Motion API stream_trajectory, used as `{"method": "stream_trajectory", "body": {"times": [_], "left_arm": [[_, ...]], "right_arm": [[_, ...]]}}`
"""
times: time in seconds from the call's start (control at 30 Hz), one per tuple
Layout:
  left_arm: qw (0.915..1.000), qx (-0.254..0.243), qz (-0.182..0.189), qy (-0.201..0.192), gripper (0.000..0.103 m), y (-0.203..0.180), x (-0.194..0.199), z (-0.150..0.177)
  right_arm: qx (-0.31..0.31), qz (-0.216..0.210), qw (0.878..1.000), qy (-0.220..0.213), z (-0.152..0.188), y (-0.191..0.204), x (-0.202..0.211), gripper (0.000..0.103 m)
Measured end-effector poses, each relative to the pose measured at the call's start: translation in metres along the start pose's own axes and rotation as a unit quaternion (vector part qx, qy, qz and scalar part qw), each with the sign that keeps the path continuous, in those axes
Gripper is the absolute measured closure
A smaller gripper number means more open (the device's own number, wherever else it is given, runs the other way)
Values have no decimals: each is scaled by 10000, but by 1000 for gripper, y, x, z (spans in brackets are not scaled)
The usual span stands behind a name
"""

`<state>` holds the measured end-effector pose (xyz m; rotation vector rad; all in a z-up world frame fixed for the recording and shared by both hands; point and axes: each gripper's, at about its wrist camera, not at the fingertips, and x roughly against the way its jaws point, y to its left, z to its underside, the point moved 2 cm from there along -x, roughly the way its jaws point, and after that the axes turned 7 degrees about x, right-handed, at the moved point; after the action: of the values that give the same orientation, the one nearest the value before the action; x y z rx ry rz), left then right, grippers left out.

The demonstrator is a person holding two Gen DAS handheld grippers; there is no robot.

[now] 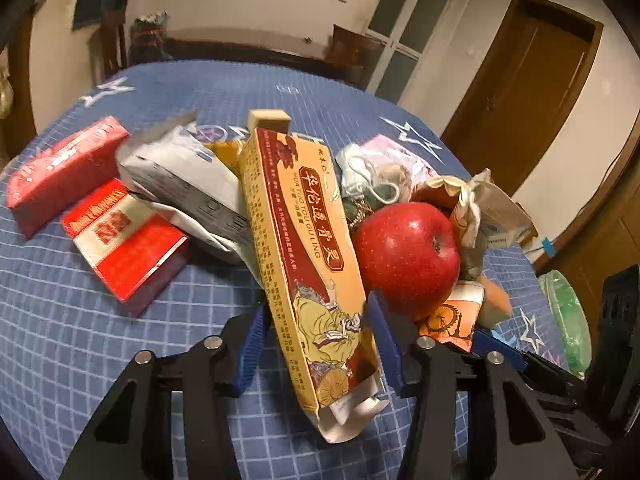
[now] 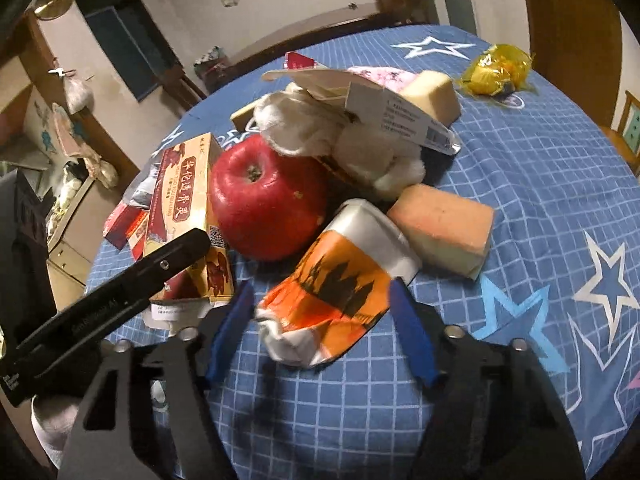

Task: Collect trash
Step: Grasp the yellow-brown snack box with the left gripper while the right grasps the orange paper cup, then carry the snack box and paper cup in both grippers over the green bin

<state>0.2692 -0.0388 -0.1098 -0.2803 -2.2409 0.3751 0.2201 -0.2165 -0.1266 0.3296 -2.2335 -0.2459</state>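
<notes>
Medicine carton [image 1: 304,264] lies between my left gripper [image 1: 316,344] fingers, jaws wide; crumpled orange wrapper [image 2: 332,288] between my right gripper [image 2: 324,332] fingers, likewise wide, beside red apple [image 2: 266,200].

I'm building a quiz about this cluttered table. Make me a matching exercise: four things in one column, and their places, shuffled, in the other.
Things:
1. long medicine box
2. crushed paper cup
3. red apple
4. yellow wrapper

Places:
A. alone, far across the blue cloth
B. between the right tongs
C. between the left tongs
D. between box and cup

Pairs: 1-C, 2-B, 3-D, 4-A
</notes>
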Motion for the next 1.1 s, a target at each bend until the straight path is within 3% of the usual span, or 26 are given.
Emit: {"method": "stream_trajectory", "body": {"times": [0.07,0.17,0.23,0.33,0.6,0.77,0.87,1.0,1.1], "left_arm": [[9999,-49,-48,-97,56,-2,5,3],[9998,-28,-61,-193,61,-1,12,9],[9996,-35,-112,-270,63,0,19,13],[9992,-43,-141,-359,76,2,32,20],[9958,-301,-342,-794,76,-5,70,44],[9817,-724,-704,-1617,76,-33,117,56],[9743,-867,-720,-1951,75,-47,142,61],[9682,-882,-747,-2218,75,-55,162,63],[9677,-866,-737,-2251,75,-57,169,64]], "right_arm": [[125,9,9999,-63,2,4,4,60],[219,-7,9996,-154,8,3,8,69],[213,-66,9995,-234,12,-5,13,70],[244,-70,9990,-355,20,-6,20,71],[666,206,9947,-760,42,-5,58,71],[1404,691,9745,-1608,36,18,103,71],[1713,896,9576,-2138,29,30,134,70],[1854,981,9430,-2585,25,36,162,70],[1890,983,9397,-2674,23,34,166,70]]}}
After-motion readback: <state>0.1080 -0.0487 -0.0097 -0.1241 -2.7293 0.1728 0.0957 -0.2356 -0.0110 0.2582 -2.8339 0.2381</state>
